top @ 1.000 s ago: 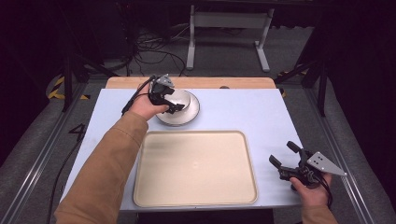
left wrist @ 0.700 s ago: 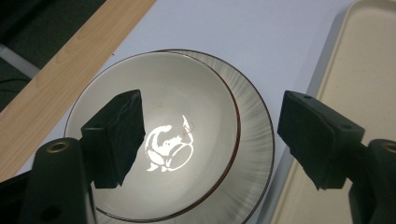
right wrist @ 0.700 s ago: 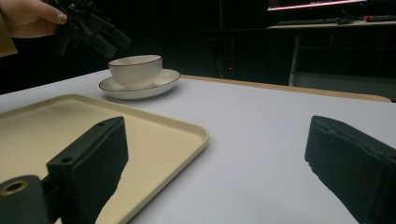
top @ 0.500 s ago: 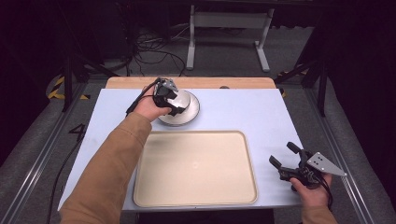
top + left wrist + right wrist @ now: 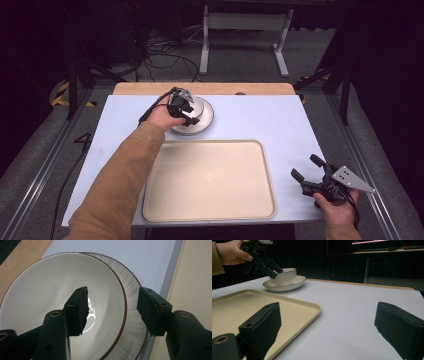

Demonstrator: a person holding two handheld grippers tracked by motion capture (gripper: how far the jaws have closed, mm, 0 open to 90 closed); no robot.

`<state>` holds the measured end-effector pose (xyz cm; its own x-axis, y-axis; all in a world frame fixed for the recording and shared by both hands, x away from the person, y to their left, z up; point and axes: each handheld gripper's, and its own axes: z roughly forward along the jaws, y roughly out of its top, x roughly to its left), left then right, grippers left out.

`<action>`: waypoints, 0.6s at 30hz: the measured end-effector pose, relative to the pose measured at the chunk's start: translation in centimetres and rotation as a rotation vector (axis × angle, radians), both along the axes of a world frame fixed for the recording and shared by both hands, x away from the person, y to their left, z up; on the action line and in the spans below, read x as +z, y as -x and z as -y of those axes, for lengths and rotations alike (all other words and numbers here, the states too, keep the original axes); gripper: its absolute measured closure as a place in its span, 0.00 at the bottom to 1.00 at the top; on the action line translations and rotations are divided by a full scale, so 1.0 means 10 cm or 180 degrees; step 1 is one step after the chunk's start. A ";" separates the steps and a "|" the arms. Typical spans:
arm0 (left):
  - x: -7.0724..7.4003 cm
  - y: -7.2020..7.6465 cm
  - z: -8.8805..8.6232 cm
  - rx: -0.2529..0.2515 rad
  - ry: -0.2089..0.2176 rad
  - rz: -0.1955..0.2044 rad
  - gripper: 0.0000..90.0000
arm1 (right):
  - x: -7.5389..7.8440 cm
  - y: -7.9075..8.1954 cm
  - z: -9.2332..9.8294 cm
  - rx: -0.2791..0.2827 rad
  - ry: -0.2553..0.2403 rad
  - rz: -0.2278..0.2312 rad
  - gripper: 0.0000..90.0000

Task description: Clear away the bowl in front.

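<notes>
A white bowl [image 5: 201, 106] with a dark rim stands on a ribbed white plate [image 5: 204, 123] at the back of the table. My left gripper [image 5: 186, 114] hangs over the bowl's near-left rim. In the left gripper view its jaws [image 5: 112, 305] straddle that rim: one pad is inside the bowl [image 5: 50, 290], the other outside above the plate [image 5: 135, 315]. The jaws have just been closing, but gaps remain on both sides of the rim. My right gripper [image 5: 306, 166] rests open and empty at the table's front right corner.
A large beige tray [image 5: 210, 180] lies empty at the front middle, between the two hands. A wooden strip [image 5: 225, 88] runs along the table's far edge. Cables and a metal stand sit on the floor beyond.
The left gripper has sunk a little onto the bowl's rim and its jaws have narrowed. The right gripper has stayed put.
</notes>
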<state>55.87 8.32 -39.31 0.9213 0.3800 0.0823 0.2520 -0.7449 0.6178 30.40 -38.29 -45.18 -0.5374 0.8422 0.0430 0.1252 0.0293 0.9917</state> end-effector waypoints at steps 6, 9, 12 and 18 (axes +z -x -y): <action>-0.05 -0.01 0.03 -0.0002 -0.0087 -0.0045 0.54 | 0.00 0.00 -0.01 0.0011 -0.0005 -0.0002 0.09; -0.06 -0.01 0.05 0.0014 -0.0231 -0.0036 0.58 | 0.00 0.00 -0.02 0.0018 -0.0011 -0.0003 0.09; -0.07 -0.01 0.05 0.0022 -0.0291 -0.0038 0.60 | 0.00 0.00 -0.02 0.0025 -0.0010 0.0004 0.09; -0.10 -0.01 0.08 0.0016 -0.0449 -0.0003 0.65 | 0.00 -0.01 -0.03 0.0028 -0.0017 -0.0005 0.09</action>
<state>55.94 7.55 -40.32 0.9196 0.3693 0.1342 0.2565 -0.8230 0.5068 30.47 -38.01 -45.18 -0.5448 0.8372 0.0484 0.1265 0.0250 0.9916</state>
